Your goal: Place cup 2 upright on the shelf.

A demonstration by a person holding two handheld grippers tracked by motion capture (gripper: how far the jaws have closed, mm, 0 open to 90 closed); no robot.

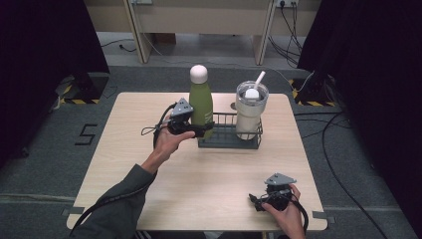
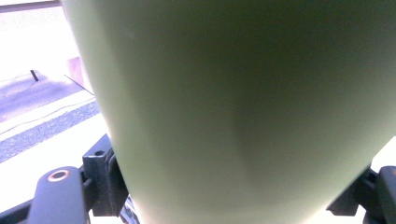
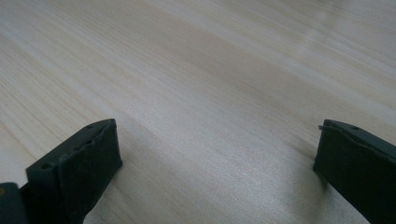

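A green bottle (image 1: 201, 99) with a white cap stands upright at the left end of a dark wire basket (image 1: 229, 143) at the table's middle back. My left gripper (image 1: 203, 129) reaches in from the left and is shut on the bottle's lower body. In the left gripper view the green bottle (image 2: 233, 93) sits close up, with a black jaw on each side of it. A clear tumbler (image 1: 250, 112) with a lid and white straw stands in the basket's right end. My right gripper (image 1: 255, 199) rests open near the front right edge; the right gripper (image 3: 217, 144) holds nothing, with bare wood between its jaws.
The light wooden table (image 1: 149, 164) is bare in front of the basket and on its left side. A small dark round mark (image 1: 233, 105) lies behind the basket. Cables trail on the floor to the right, and desk legs stand beyond the far edge.
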